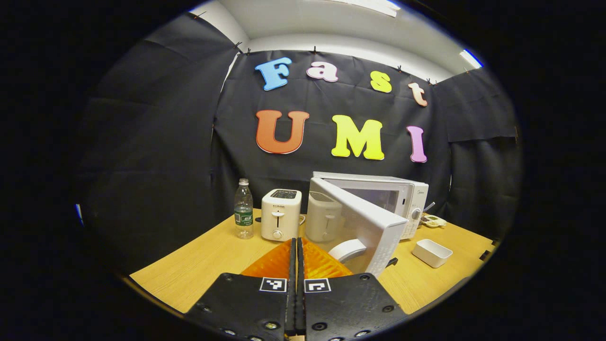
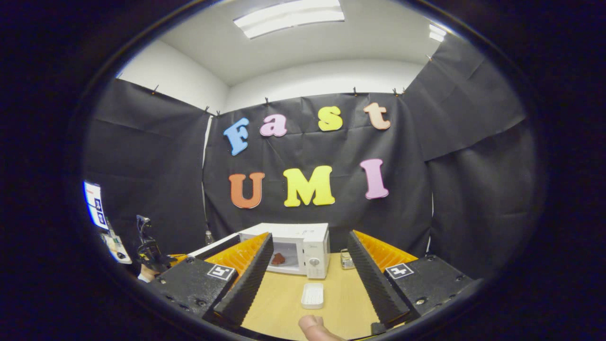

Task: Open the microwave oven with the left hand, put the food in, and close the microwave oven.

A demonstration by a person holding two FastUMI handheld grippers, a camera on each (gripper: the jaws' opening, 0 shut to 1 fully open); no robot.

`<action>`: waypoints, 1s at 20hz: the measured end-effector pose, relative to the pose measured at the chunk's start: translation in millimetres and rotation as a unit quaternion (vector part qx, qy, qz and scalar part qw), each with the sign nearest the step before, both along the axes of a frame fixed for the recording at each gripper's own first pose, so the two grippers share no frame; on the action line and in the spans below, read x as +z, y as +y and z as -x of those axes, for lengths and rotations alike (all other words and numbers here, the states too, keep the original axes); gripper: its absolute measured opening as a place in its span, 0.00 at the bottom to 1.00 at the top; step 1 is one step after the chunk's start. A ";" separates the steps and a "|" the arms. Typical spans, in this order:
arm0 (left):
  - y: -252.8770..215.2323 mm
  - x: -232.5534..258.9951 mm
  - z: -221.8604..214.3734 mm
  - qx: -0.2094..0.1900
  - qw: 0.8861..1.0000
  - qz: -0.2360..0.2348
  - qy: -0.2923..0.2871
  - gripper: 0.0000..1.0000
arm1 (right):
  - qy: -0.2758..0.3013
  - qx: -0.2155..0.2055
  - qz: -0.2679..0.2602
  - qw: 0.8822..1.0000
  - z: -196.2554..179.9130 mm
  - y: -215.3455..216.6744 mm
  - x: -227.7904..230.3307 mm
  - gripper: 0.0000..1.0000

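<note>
Food inside microwave, beyond right gripper.

You see both fisheye views evenly lit by ceiling light panels, with sharp focus at centre, strongly curved edges, soft shadows on the wooden table, and mild glare on the microwave door.

Left gripper has its jaws pressed together, fingers meeting along one thin seam with nothing between them, pointing level and forward. Right gripper is spread wide, fingers angled apart in a V, nothing held. In the right gripper view a fingertip pokes in at the bottom edge, and the other gripper sits off at the left.
</note>
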State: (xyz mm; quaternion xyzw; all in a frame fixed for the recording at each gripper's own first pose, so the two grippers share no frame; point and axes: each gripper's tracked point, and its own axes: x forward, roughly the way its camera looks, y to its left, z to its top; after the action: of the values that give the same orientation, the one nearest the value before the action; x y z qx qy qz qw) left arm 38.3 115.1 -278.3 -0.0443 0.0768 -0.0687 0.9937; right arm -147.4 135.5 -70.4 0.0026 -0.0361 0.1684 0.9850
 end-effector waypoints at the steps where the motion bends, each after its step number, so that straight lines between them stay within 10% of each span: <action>1: -3.6 -7.2 -1.1 -0.006 1.000 -0.002 0.006 0.00 | 0.004 0.013 -0.001 1.000 2.1 3.0 -0.9 0.90; 20: -120.5 -53.4 -26.0 -0.104 0.994 -0.017 0.036 0.00 | 0.001 -0.017 -0.010 1.000 6.3 -49.7 8.4 0.90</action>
State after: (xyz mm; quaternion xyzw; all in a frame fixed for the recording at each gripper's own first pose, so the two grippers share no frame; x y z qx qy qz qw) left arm 64.3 -5.4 -331.7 -0.0214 0.1183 -0.1685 0.9783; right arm -153.6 85.8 -62.0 0.0120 -0.0370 0.1508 0.9878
